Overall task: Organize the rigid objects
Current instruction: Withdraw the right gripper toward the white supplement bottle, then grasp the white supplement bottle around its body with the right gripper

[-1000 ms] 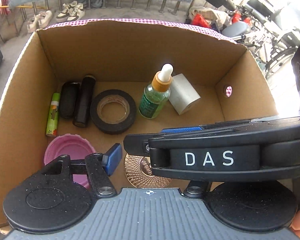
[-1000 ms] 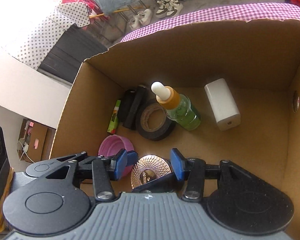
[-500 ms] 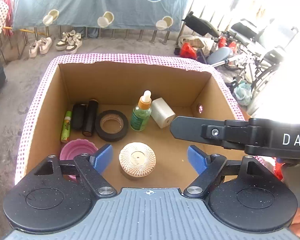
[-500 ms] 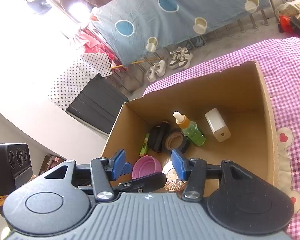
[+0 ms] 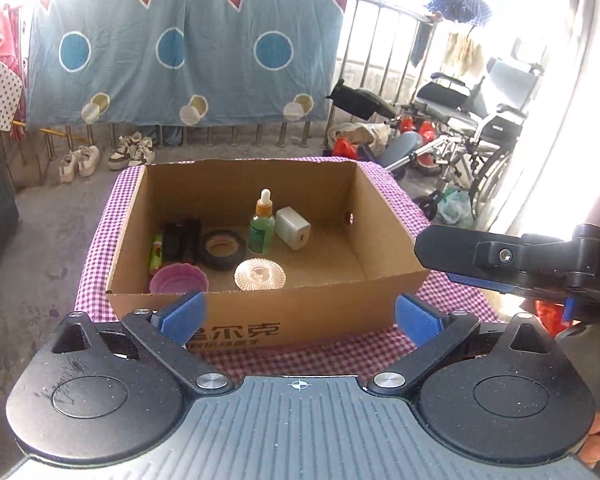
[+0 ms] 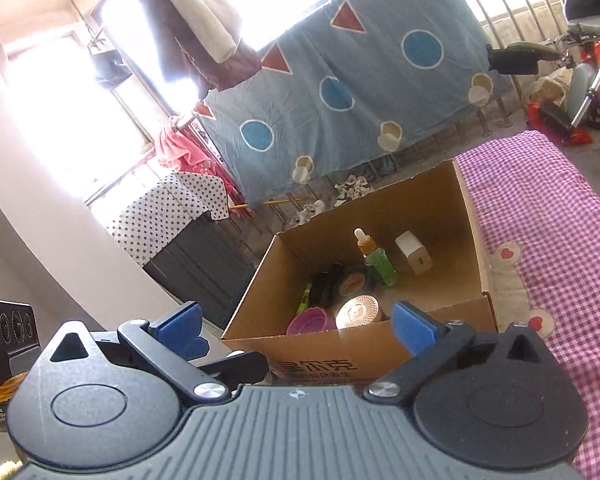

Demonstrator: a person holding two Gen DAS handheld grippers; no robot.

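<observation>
An open cardboard box [image 5: 324,316] [image 6: 380,348] stands on a purple checked cloth. Inside lie a gold ribbed round jar [image 5: 259,275] [image 6: 357,311], a pink bowl [image 5: 179,279] [image 6: 308,320], a black tape roll [image 5: 224,244], a green dropper bottle [image 5: 262,222] [image 6: 376,258], a white block [image 5: 293,227] [image 6: 414,258], black cylinders [image 5: 181,240] and a green tube [image 5: 156,253]. My left gripper [image 5: 298,316] is open and empty, in front of the box. My right gripper [image 6: 296,326] is open and empty, before the box's near wall.
The checked cloth [image 6: 560,232] covers the table right of the box. The right gripper's body [image 5: 520,260] crosses the left view at right. A wheelchair [image 5: 480,120], shoes [image 5: 132,152] and a hanging blue sheet [image 5: 180,52] are behind. A dark cabinet [image 6: 204,264] stands left.
Both grippers have pulled up and back out of the box. The right gripper's jaws have opened wider. The gold jar stays on the box floor.
</observation>
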